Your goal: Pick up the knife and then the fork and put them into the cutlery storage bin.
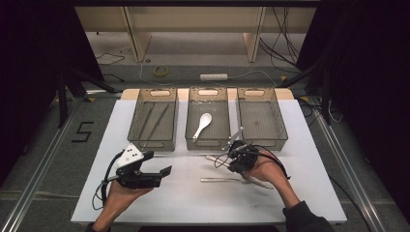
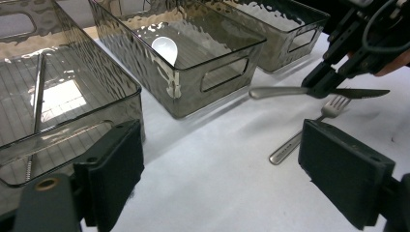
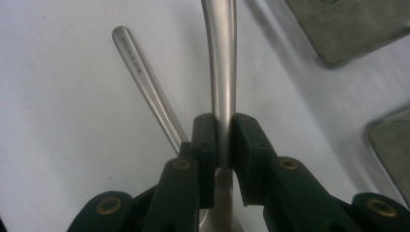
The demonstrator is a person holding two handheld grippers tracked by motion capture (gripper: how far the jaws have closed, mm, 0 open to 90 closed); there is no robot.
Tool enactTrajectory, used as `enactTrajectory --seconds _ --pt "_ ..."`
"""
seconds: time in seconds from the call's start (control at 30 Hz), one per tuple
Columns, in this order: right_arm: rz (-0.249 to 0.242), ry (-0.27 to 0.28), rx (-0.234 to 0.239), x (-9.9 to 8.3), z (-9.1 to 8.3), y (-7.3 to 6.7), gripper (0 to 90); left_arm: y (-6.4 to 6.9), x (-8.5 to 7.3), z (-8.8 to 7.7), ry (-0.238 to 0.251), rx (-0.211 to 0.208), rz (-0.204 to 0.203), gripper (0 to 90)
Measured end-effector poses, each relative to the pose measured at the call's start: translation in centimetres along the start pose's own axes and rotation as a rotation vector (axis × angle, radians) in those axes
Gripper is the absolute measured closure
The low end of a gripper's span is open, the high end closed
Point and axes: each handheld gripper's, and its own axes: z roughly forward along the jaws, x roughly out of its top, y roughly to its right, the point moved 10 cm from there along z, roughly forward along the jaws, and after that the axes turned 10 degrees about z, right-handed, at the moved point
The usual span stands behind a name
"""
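1. Underneath everything, your table (image 1: 309, 193) is a white rectangular board on a grey floor (image 1: 53, 145); a dark "5" mark (image 1: 83, 131) is on the floor to its left.
2. Beyond the far edge, pale wooden furniture legs (image 1: 138, 38), a yellow tape roll (image 1: 161, 71), a white power strip (image 1: 213, 77) and loose cables lie on the floor.
3. Three smoky clear plastic bins stand in a row along the far half: the left bin (image 1: 135, 121) holds thin metal chopsticks (image 1: 155, 123), the middle bin (image 1: 191, 123) a white plastic spoon (image 1: 203, 124), the right bin (image 1: 280, 126) nothing you can make out.
4. Your right tongs (image 1: 238, 146) are clamped on the handle of a silver steel table knife (image 2: 314, 92), lifted off the table just before the middle and right bins.
5. Below that knife, a silver steel fork (image 2: 304, 133) lies flat on the table, near the middle of the board.
6. Your left tongs (image 1: 159, 169) stand wide apart with nothing between them, low over the table before the left bin, well apart from the knife.
7. Between the held knife and the bins, only the near walls of the bins stand in the way.
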Motion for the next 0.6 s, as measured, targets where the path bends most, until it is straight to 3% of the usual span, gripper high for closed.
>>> enactTrajectory --seconds 0.3,0.6 --pt "0.041 0.088 -0.001 0.6 -3.3 1.4 80.4 -0.2 0.2 -0.1 0.019 0.005 -0.013 15.7" --pt "0.096 0.143 -0.013 2.3 -6.2 4.5 80.5 -0.3 0.3 -0.2 0.025 0.008 -0.019 15.6"
